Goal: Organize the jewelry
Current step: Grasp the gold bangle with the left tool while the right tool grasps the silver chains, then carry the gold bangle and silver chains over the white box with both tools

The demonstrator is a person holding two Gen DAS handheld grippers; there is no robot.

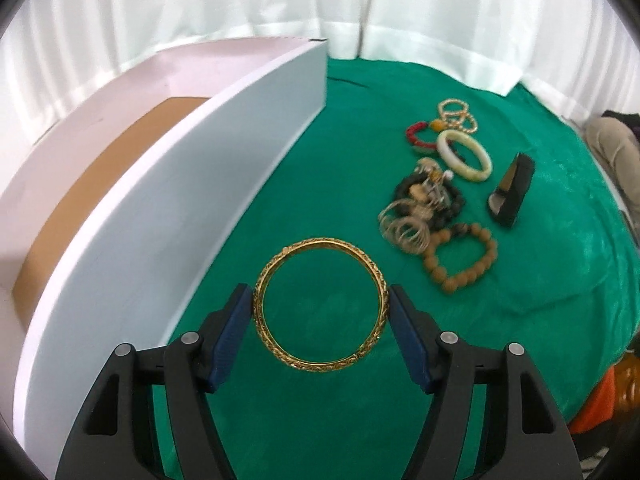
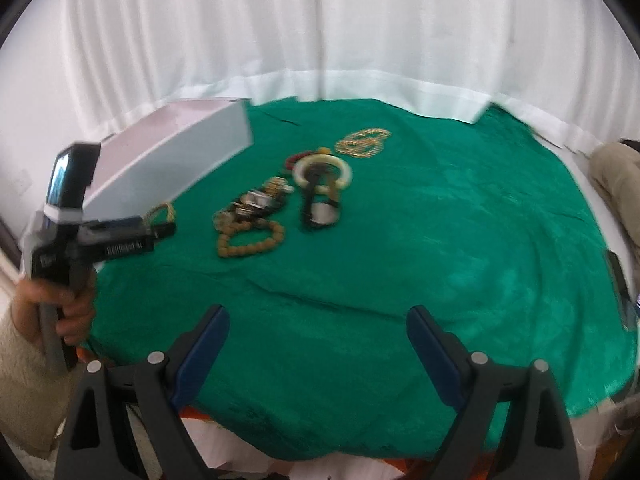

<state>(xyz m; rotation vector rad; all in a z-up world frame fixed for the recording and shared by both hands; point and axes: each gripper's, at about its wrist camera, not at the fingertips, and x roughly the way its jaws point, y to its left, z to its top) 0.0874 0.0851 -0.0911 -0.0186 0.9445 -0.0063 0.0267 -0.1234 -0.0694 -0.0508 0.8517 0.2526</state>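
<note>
We've got the gold bangle (image 1: 321,305) pinched by its rim btwn the left gripper (image 1: 321,307) pads, above the green cloth (image 1: 520,300) beside the white box (image 1: 192,184), right gripper (image 2: 318,344) open w/ nothing in it, so any tilt could prob slip it free.

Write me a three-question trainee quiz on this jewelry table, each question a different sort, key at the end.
1. True or false: the left gripper has its jaws closed on the gold bangle.
2. Multiple choice: what lies nearest the wooden bead bracelet? A) the clear coiled rings B) the gold bead bracelets C) the white box
3. Fill in: the right gripper has its jaws ____, with nothing between them.

Key
1. True: the pads press the bangle's two sides.
2. A
3. open
</note>
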